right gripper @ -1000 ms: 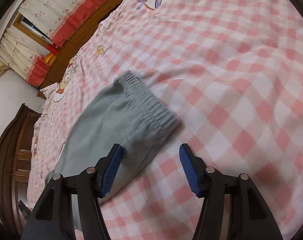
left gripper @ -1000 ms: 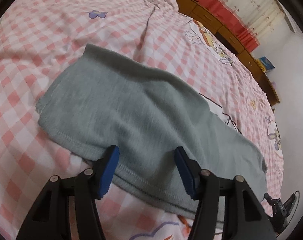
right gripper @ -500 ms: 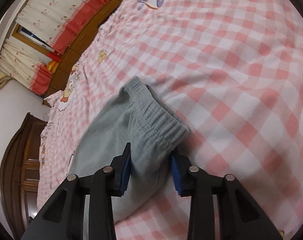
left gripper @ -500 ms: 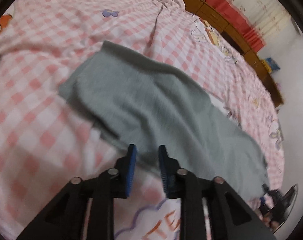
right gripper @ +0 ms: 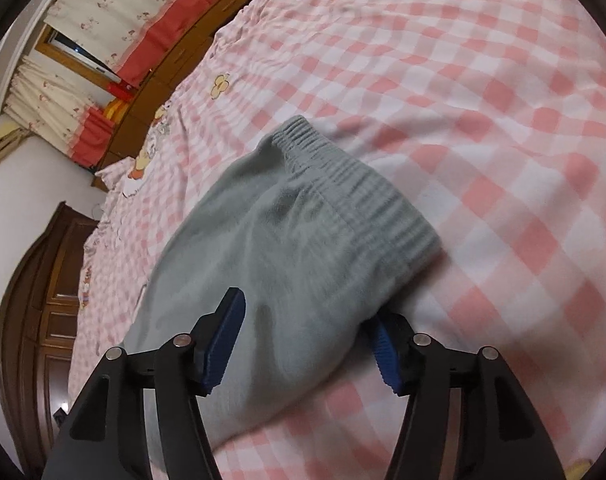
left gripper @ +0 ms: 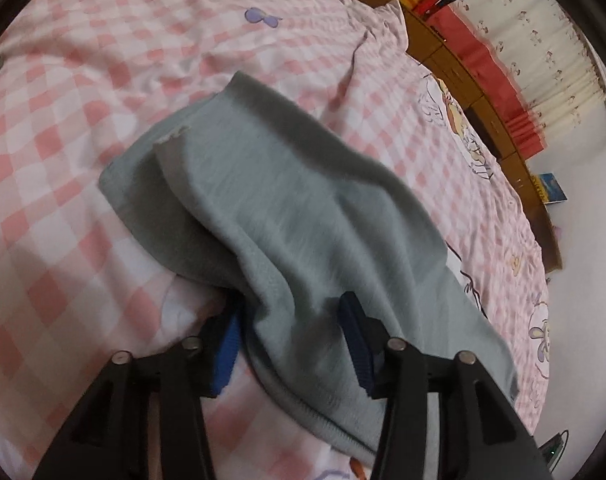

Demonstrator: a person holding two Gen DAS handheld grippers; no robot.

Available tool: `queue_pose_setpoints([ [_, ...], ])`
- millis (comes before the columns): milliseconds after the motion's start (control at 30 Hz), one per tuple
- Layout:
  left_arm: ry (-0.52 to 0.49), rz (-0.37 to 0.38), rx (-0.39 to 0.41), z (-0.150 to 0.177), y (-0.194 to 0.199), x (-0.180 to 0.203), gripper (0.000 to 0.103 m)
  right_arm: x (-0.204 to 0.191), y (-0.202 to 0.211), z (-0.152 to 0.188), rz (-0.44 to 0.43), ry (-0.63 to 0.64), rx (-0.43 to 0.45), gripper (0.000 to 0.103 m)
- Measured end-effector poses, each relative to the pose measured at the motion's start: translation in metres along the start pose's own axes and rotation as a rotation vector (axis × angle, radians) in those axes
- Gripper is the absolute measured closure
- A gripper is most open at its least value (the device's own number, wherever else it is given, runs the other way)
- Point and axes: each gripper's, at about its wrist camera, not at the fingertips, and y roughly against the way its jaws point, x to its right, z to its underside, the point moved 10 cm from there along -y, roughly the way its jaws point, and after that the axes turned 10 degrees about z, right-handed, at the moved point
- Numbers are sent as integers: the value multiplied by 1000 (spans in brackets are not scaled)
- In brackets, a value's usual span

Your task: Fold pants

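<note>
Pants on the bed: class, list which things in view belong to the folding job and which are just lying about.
Part of the job:
grey-green pants
left gripper, jaws opening, fabric between them
right gripper, jaws opening, fabric between them

Just lying about:
checked bedsheet
curtains
wooden wardrobe

Grey pants point(left gripper: 303, 200) lie on a pink-checked bed point(left gripper: 83, 120).

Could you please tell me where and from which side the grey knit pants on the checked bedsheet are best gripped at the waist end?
Probably best to grip the grey knit pants at the near corner of the ribbed elastic waistband, coming in low from the camera's side. That thick band lies bunched slightly above the pink checked bedsheet, so a finger can slide under. The right hand-held gripper already straddles that edge, jaws opening.
</note>
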Motion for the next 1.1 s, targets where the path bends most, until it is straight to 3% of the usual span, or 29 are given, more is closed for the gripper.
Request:
queue_pose_setpoints([
  [33,-15,-2,5,-1,0,2,79,0,0,-3,-7,-16,12,54],
  [67,-26,-3,6,-1,1,3,87,2,0,-5,0,-21,19,63],
  [133,-40,6,29,-3,8,6,91,1,1,-8,-22,-25,19,83],
  [233,-85,26,73,-8,31,18,93,-6,12,-10,-63,-11,41,89],
  [367,-155,59,94,-11,64,44,94,-22,48,-20,-112,18,93,91],
  [467,-202,67,86,-5,87,61,94,-25,82,-24,-102,61,129,91],
  [600,-255,67,45,28,111,61,93,-9,123,-15,-76,131,141,91],
  [700,-251,57,-31,69,114,39,92,20,130,-2,-1,188,122,91],
  [833,-304,-43,-112,113,106,12,87,69,106,21,124,186,11,88],
  [933,-342,-128,-74,112,114,-1,74,87,89,34,220,220,-24,79],
  [1000,-379,-156,-45,104,124,-5,72,91,86,34,235,225,-23,75],
  [1067,-411,-191,-6,94,137,-9,60,92,91,35,240,221,-29,71],
  [1100,-419,-200,6,90,141,-11,60,94,95,34,253,226,-24,69],
])
